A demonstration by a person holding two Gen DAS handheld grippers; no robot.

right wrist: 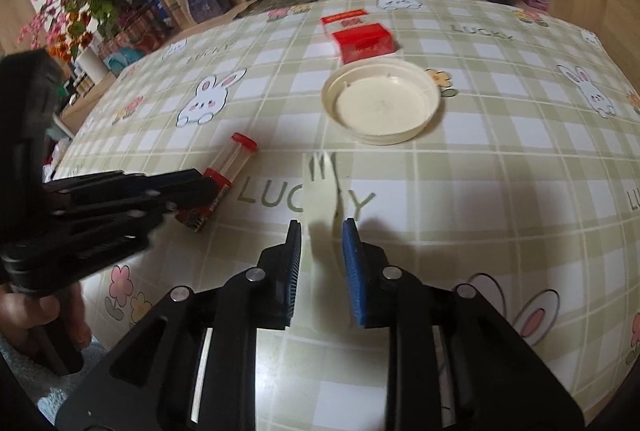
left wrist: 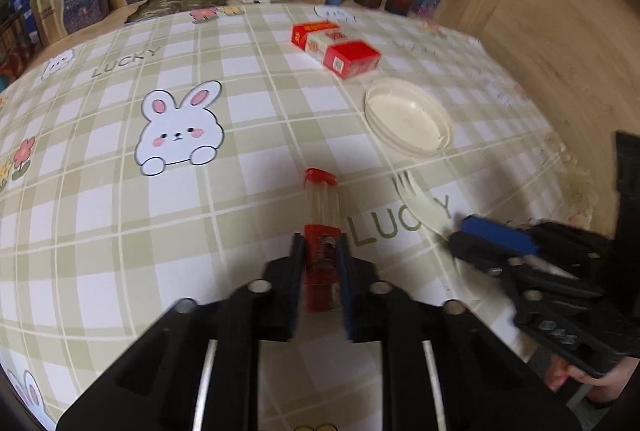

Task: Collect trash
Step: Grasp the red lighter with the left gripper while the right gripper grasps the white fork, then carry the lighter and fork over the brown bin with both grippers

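We are working over a counter (right wrist: 500, 167) covered in a green checked cloth with rabbits, boxes and a white planter crowding its far edge. A red carton (right wrist: 366, 43) is lying beyond a shallow cream lid (right wrist: 382, 103). Our left gripper (left wrist: 321, 255) is clamping the red end of a clear tube (left wrist: 322, 203) lying on the cloth. Our right gripper (right wrist: 322, 231) is standing slightly apart around a pale plastic fork (right wrist: 322, 187), pads not clearly pressing it.
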